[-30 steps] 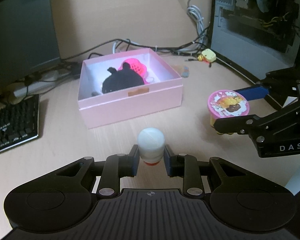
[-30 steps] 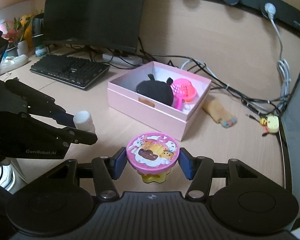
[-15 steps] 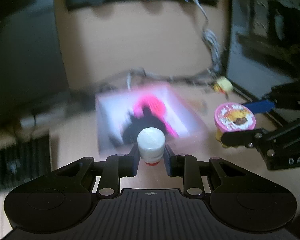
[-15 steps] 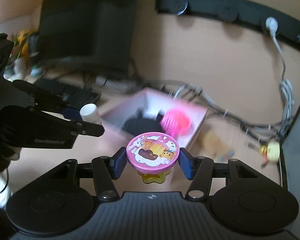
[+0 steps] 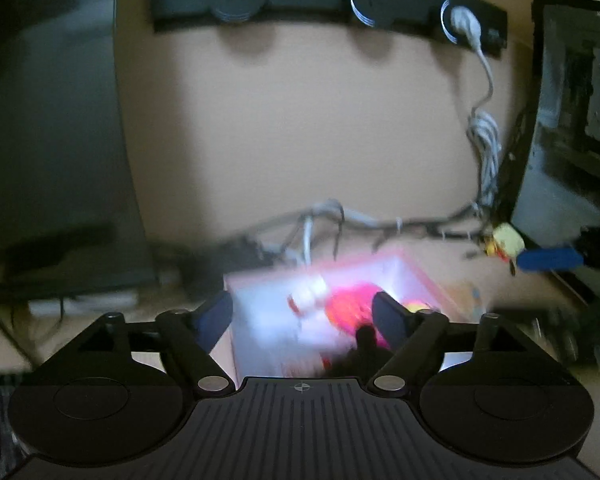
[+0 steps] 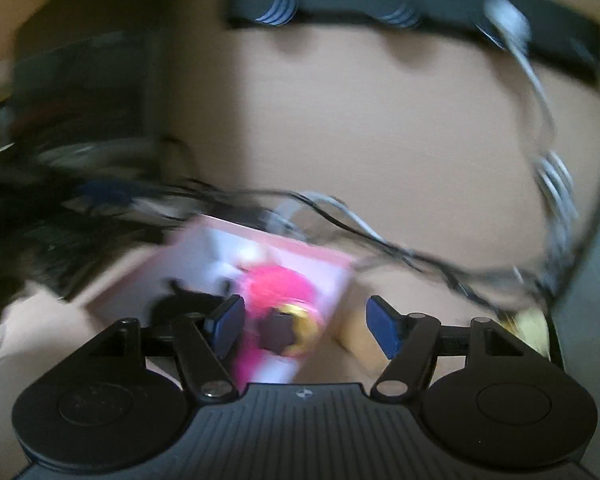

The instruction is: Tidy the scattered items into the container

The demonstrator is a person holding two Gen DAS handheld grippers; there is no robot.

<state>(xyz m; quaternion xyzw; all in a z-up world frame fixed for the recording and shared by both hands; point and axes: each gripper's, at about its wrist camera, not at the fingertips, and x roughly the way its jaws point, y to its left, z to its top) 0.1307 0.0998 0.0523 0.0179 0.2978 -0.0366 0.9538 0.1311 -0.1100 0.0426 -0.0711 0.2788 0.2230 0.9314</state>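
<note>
Both views are blurred by motion. The pink box [image 5: 416, 276] lies below my left gripper [image 5: 302, 314], which is open and empty. The white bottle with the red base [image 5: 308, 298] shows inside the box, beside a pink toy [image 5: 352, 304] and a black plush [image 5: 364, 344]. In the right wrist view my right gripper [image 6: 304, 326] is open and empty over the pink box [image 6: 332, 260]. The round pink-lidded yellow cup [image 6: 296, 330] lies in the box by the pink toy [image 6: 276, 284] and black plush [image 6: 184, 304].
A tangle of cables [image 5: 380, 224] runs behind the box along the wall. A small yellow toy [image 5: 506, 240] sits at the right near the computer case [image 5: 572, 152]. A monitor [image 5: 48, 140] stands on the left. The right gripper's blue finger [image 5: 548, 260] shows at the right.
Both grippers moved forward over the pink box and opened. The white bottle and the pink-lidded cup left the jaws and now lie in the box.
</note>
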